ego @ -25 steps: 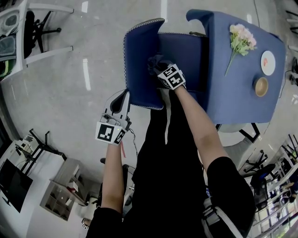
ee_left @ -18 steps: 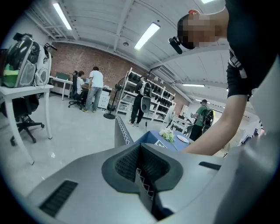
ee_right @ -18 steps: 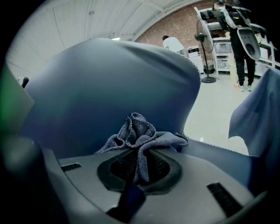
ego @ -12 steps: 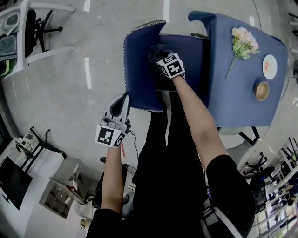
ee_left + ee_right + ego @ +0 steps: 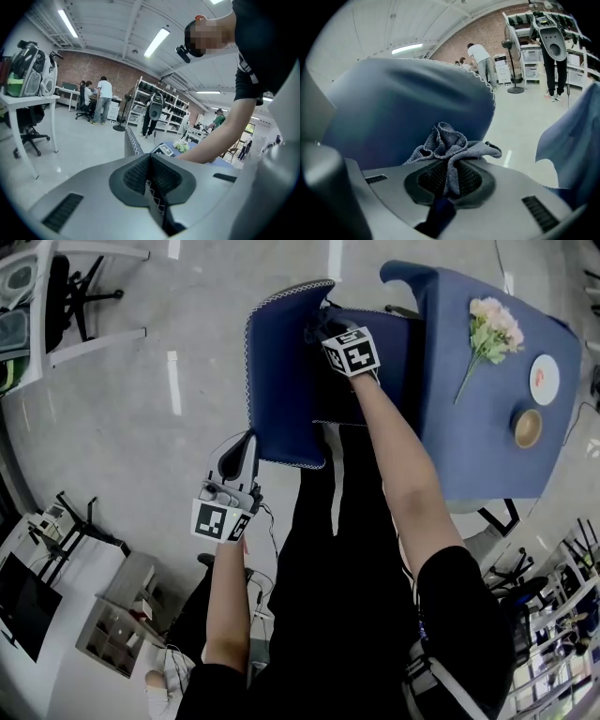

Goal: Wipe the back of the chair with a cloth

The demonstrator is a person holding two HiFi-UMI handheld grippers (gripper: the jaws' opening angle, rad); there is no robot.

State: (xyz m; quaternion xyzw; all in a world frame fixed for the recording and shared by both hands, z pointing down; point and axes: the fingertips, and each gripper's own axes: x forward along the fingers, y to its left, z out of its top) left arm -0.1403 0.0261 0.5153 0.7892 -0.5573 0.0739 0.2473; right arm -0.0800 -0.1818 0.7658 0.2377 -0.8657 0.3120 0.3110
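**Right tool and cloth.** We see the right tool pinching a bunched grey cloth between its jaws. The cloth stands just ahead of the jaws, by the upper part of the blue chair back, near its stitched top edge. We cannot tell whether cloth and chair touch.

**Left tool.** The left tool has its jaws pressed together with nothing between them. It hangs near the chair back's lower edge, well apart from the cloth.

**Surroundings.** To the right of the right tool, a blue-draped surface carries flowers, a plate and a bowl.
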